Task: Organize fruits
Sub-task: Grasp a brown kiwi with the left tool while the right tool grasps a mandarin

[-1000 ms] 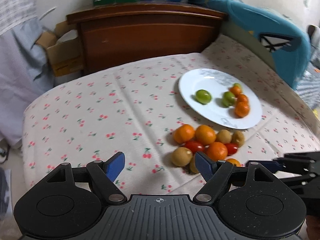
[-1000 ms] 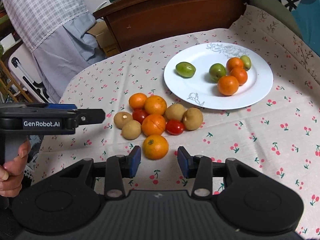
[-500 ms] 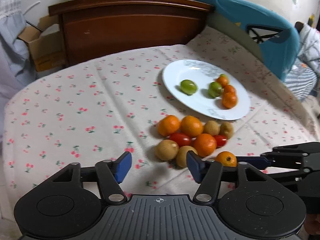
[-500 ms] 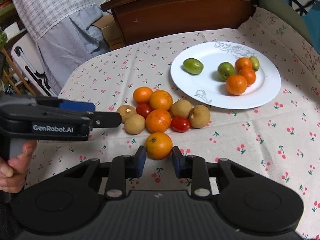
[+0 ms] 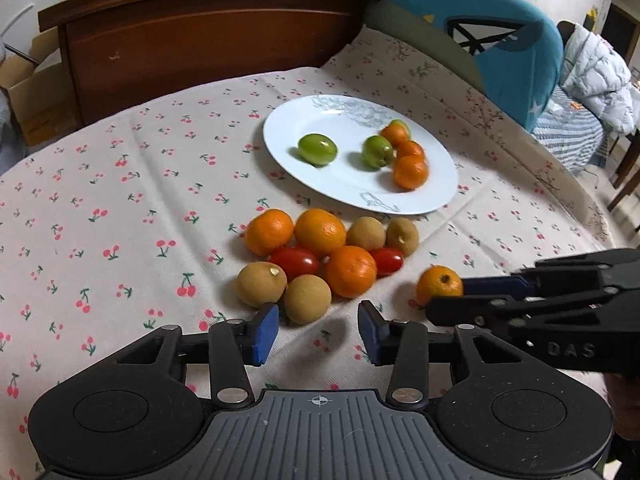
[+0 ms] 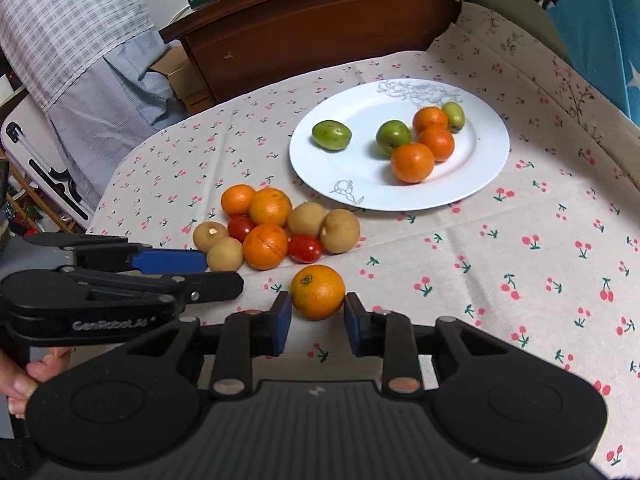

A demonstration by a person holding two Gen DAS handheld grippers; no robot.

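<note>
My right gripper (image 6: 317, 303) is shut on a single orange (image 6: 318, 292), which rests on the cherry-print cloth a little apart from the fruit pile (image 6: 272, 232). The left wrist view shows that orange (image 5: 439, 285) with the right gripper (image 5: 446, 298) on it. My left gripper (image 5: 316, 320) is closing. A brown round fruit (image 5: 307, 299) lies just ahead of its blue pads (image 5: 262, 332), which do not touch it. The pile holds oranges, red tomatoes and brown fruits. Behind it, the white plate (image 5: 344, 180) carries green fruits and small oranges.
A dark wooden headboard (image 5: 200, 36) runs along the far edge, with a cardboard box (image 5: 24, 104) to its left. A blue chair back (image 5: 500, 40) stands at the right. A person's hand (image 6: 24, 376) holds the left gripper's handle.
The left gripper's jaws narrowed and it came down toward the brown fruit. The right gripper shut on the orange and drew it slightly right, away from the pile.
</note>
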